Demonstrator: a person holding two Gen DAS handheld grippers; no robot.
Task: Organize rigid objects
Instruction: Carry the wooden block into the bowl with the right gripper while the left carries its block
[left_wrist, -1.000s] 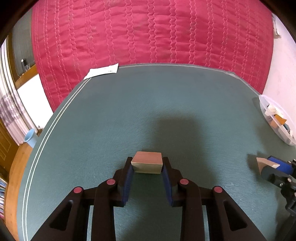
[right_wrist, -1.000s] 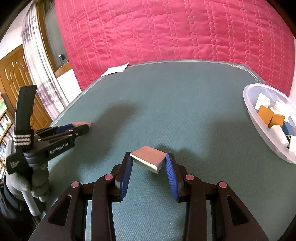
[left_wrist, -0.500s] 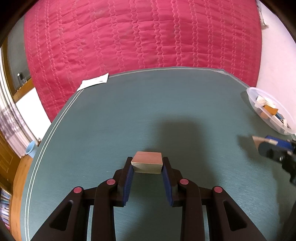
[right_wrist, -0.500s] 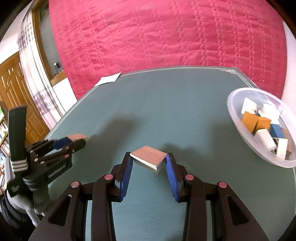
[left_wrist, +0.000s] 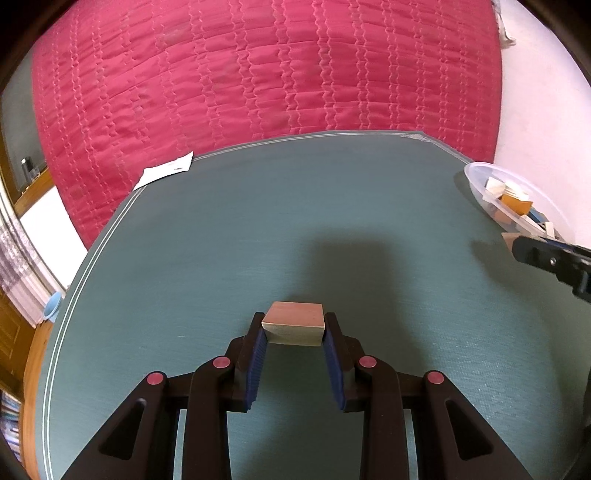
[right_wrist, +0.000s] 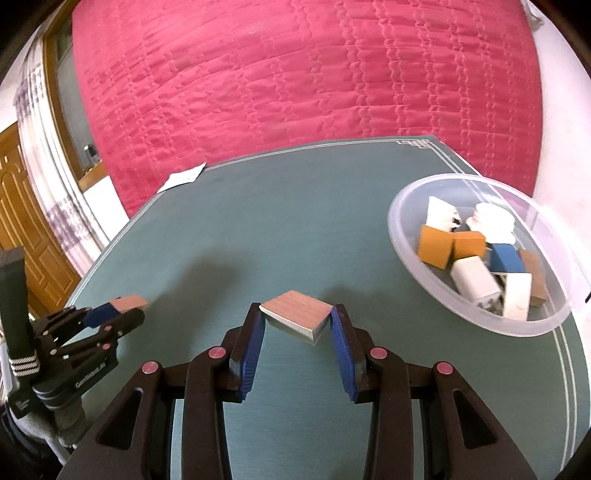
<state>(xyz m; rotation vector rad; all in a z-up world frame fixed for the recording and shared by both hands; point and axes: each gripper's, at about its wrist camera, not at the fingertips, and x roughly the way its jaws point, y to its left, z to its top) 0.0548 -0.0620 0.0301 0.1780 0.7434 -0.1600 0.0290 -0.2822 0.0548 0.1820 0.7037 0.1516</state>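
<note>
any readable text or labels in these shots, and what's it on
"GenRobot.AI", faint white print on the left gripper body, seen from the right wrist view.
White paper at the table's far edge: dark print, too small to read.
Small white print low on that gripper's handle: blurred, unreadable.

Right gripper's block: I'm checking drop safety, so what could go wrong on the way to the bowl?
The right gripper pinches its wooden block by two corners, so it may twist or slip out. The clear bowl already holds many blocks, so a drop could bounce out.
</note>
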